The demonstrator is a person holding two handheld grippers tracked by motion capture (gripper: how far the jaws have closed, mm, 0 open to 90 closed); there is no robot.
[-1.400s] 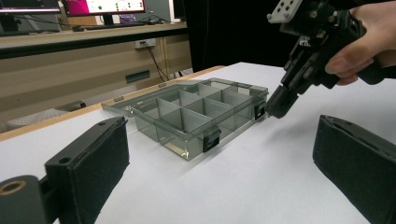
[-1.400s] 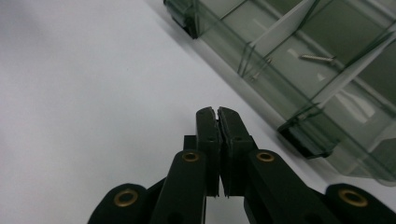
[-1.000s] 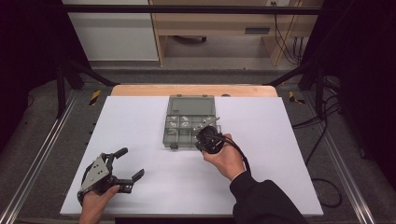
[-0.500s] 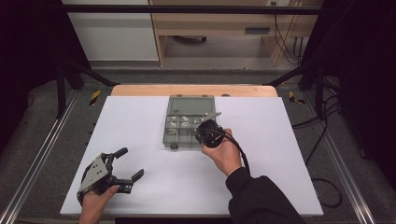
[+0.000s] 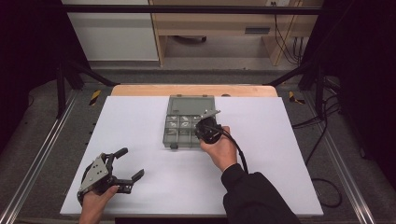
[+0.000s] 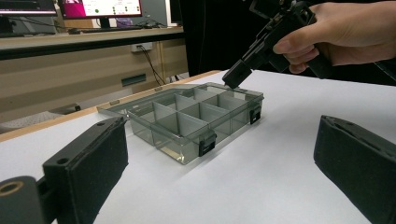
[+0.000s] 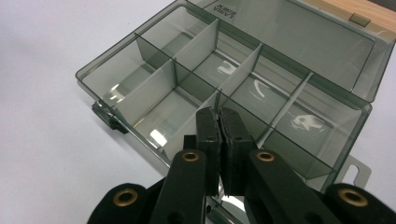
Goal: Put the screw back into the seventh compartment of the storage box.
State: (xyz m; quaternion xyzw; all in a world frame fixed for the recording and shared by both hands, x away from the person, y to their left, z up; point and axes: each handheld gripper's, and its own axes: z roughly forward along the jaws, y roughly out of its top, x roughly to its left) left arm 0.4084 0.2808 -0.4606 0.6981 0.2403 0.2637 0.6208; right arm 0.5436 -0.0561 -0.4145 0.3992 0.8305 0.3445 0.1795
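Note:
A smoky transparent compartment box (image 5: 180,125) lies at the table's middle back with its lid (image 5: 190,104) folded open away from me. My right gripper (image 5: 201,128) is held by a hand over the box's near right corner. Its jaws are pressed together above a divider (image 7: 220,114), with nothing visible between them. The left gripper view shows that tip (image 6: 236,77) hovering just over the box (image 6: 187,119). Pale marks (image 7: 303,122) in some compartments may be small parts or glare. My left gripper (image 5: 130,163) rests open at the near left, pointing at the box (image 6: 219,172).
The white tabletop (image 5: 289,140) has bare room on both sides of the box and in front of it. A wooden strip (image 5: 140,90) runs along the far edge. Metal rails (image 5: 37,163) flank the table. The right gripper's cable (image 5: 238,149) trails back over the forearm.
The right gripper has edged forward, farther over the box's near right part. The left gripper has stayed in place and open.

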